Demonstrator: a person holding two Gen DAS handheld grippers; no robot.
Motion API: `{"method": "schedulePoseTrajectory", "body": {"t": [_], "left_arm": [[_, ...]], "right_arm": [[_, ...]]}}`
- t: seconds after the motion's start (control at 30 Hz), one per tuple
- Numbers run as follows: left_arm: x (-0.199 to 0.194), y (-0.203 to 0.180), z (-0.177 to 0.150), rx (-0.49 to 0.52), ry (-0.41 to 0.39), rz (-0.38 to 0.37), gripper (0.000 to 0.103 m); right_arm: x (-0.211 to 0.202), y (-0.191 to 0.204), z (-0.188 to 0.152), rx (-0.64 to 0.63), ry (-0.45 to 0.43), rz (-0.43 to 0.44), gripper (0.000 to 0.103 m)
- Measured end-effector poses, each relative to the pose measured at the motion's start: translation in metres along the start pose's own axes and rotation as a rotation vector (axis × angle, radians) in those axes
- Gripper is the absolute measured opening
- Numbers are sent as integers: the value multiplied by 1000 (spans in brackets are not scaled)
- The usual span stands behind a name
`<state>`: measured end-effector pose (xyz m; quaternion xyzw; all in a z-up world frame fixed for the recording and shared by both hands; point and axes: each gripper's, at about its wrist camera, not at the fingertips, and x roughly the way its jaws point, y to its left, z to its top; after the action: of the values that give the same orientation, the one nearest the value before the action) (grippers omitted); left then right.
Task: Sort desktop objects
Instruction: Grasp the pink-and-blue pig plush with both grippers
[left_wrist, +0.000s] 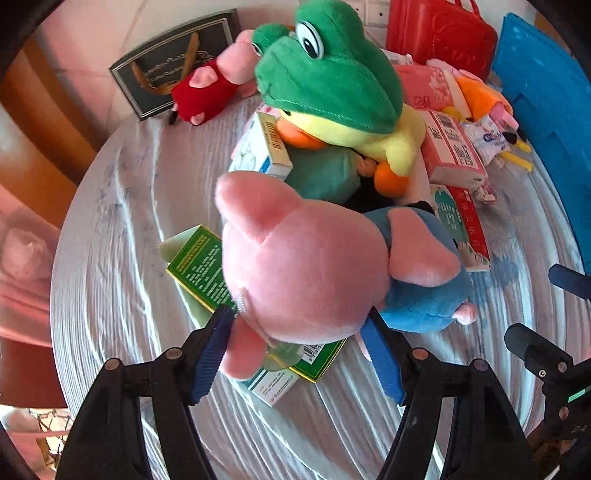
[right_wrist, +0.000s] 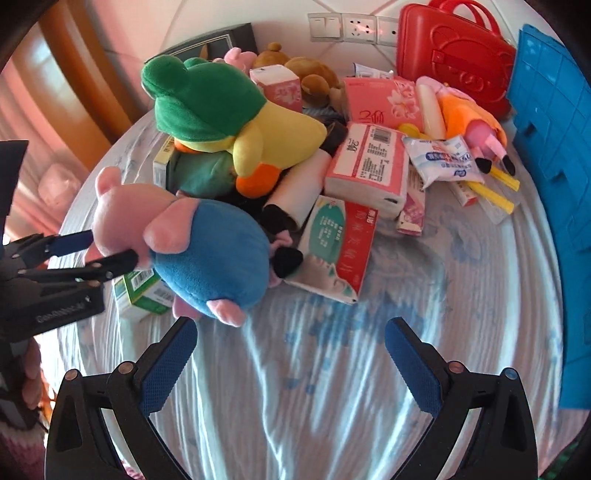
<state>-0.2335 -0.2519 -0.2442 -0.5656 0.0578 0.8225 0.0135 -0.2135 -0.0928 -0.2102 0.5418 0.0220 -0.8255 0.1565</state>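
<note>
I have the pink pig plush (left_wrist: 306, 273) by its head in my left gripper (left_wrist: 295, 354) — the blue fingers (left_wrist: 210, 354) press on either side of it, and its blue body hangs just above the green box (left_wrist: 199, 266) near the tabletop's near-left edge. My right gripper (right_wrist: 291, 365) hangs over bare tabletop (right_wrist: 314, 406) with its fingers spread and nothing between them.

By my reading the sorting has barely begun. One toy is lifted; the rest is one mixed heap across the middle and far side: the frog-hooded duck plush (right_wrist: 236, 122), pink tissue packs (right_wrist: 369, 162), a wet-wipe pack (right_wrist: 443, 162), medicine boxes, an orange-dressed doll (right_wrist: 469, 118), a brown bear (right_wrist: 306, 74). I see no finished groups yet.

The tabletop is round, pale with a streaked grain, bright with glare. A red case (right_wrist: 454, 55) stands at its far edge, and a blue crate (right_wrist: 554, 147) along its right edge — likely a bin. Behind are a white wall with sockets (right_wrist: 354, 26), a dark framed plaque (left_wrist: 173, 62) and a wooden door.
</note>
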Motion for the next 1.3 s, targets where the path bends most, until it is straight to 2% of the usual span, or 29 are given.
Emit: {"method": "schedulePoseTrajectory", "body": {"t": [0.07,0.17,0.33,0.5,0.8,0.83,0.9,1.0,1.13,1.23,1.27,1.3], "left_arm": [[11,-4,-1,71,9,0,70],[19,-2,-2,121,1,-6,70],[20,6,7,156,-43,-80,70],[29,14,14,168,-43,-134,72],[41,31,21,206,-59,-160,73],[44,32,22,208,-59,-157,74],[48,33,24,221,-79,-142,88],[56,35,26,237,-94,-122,103],[62,29,23,308,-104,-75,103],[63,15,19,374,-129,-39,100],[61,15,18,375,-145,-45,93],[59,15,18,367,-139,-76,80]], "right_arm": [[8,5,-1,17,9,12,103],[26,14,1,36,37,-1,103],[44,26,9,52,49,18,103],[53,32,30,75,16,13,103],[77,40,51,100,28,90,103],[80,41,51,102,33,99,103],[86,40,52,116,34,115,103],[96,39,51,141,62,142,103],[101,46,50,122,73,130,103],[107,58,51,94,86,84,102],[106,60,51,85,78,58,102],[104,62,51,78,50,47,99]]}}
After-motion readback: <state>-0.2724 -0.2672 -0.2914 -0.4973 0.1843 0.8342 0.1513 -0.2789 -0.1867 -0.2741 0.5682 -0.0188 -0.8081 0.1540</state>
